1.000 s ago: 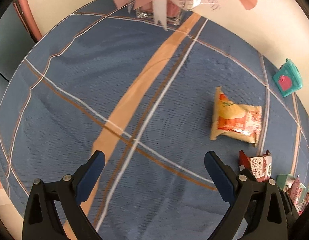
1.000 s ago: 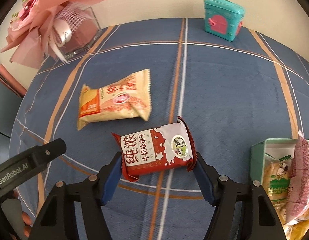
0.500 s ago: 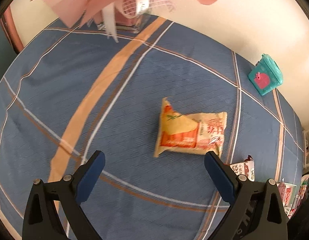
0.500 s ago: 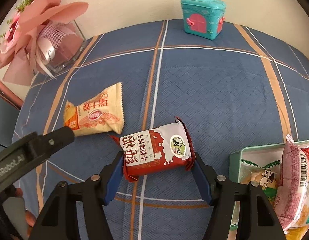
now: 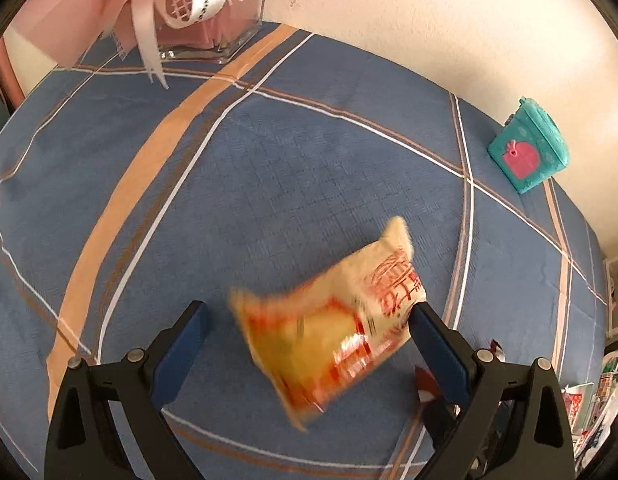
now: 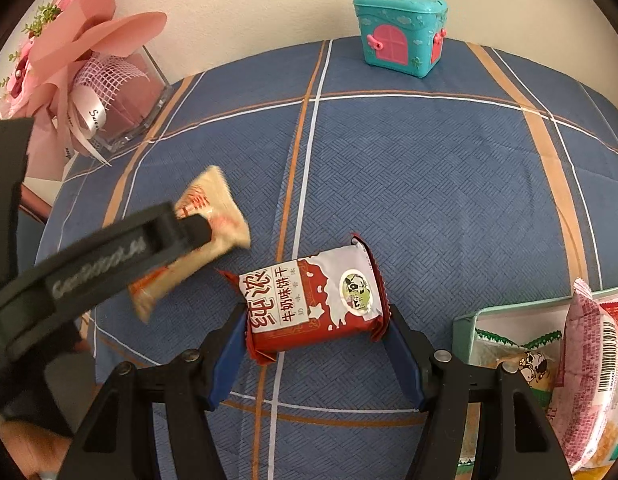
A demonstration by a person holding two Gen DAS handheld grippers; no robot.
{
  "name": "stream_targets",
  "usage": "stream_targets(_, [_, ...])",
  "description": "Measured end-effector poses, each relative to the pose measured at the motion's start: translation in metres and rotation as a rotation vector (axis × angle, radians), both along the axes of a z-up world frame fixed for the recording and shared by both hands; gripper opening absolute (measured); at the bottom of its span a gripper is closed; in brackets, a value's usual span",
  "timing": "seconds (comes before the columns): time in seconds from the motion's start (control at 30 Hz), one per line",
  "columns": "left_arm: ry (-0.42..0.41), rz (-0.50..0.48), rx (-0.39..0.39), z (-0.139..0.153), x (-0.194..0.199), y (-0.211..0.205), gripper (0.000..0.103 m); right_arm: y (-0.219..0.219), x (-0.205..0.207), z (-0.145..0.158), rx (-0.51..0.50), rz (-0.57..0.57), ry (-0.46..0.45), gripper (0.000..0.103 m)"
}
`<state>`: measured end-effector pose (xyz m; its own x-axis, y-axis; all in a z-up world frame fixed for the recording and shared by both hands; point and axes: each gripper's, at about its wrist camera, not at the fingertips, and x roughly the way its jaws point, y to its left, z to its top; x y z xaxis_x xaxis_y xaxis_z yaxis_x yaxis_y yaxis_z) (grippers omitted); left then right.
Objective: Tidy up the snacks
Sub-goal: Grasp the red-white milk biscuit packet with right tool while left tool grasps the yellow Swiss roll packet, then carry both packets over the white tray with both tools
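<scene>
Now our open left gripper (image 5: pixel 305 320) has swung over the yellow snack bag (image 5: pixel 329 320), which lies between its jaws, ready for grasping.

Both grippers' fingers (image 5: pixel 181 344) (image 6: pixel 405 356) spread, downward

A teal toy house (image 6: pixel 399 32) and a pink bouquet in a glass vase (image 6: pixel 127 108) stand on the blue plaid tablecloth (image 6: pixel 429 184).

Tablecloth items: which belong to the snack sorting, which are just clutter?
Job:
- red milk-biscuit pack, between the right claw pads
- yellow snack bag, between the open left claw fingers
- green box already holding snacks

Clutter:
- teal toy house
- pink bouquet in its glass vase
</scene>
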<state>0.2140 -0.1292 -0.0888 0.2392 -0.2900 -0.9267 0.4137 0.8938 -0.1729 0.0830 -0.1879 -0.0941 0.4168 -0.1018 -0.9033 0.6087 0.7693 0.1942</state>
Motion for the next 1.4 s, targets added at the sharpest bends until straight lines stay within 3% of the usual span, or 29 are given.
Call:
stream_targets(0.07, [-0.002,-0.007,-0.008,0.002,0.004,-0.007,0.099,0.000,0.000,0.000,0.003,0.000,-0.002,0.068])
stream_targets(0.23, [0.015,-0.029,-0.016,0.002,0.003,-0.023,0.076,-0.002,-0.001,0.000,0.009,0.003,-0.006,0.068])
stream_targets(0.37, [0.008,-0.055,-0.008,0.000,-0.005,-0.023,0.068,-0.002,-0.001,0.000,0.012,0.006,-0.007,0.068])
stream_targets(0.43, [0.038,-0.048,-0.038,0.000,-0.007,-0.022,0.050,-0.002,-0.001,0.000,0.017,0.003,-0.006,0.068])
stream_targets(0.53, [0.054,-0.031,-0.055,-0.008,-0.012,-0.021,0.041,-0.004,-0.003,0.001,0.029,-0.002,-0.005,0.068])
stream_targets(0.83, [0.058,0.013,-0.079,0.000,-0.029,-0.012,0.037,-0.001,-0.014,0.009,0.053,-0.003,0.006,0.068])
stream_targets(1.03, [0.064,0.032,-0.116,0.021,-0.045,0.006,0.037,0.007,-0.030,0.030,0.014,0.015,-0.003,0.068])
stream_targets(1.4, [-0.007,0.011,-0.168,0.079,-0.095,0.043,0.037,0.008,-0.085,0.067,-0.051,0.018,-0.036,0.068])
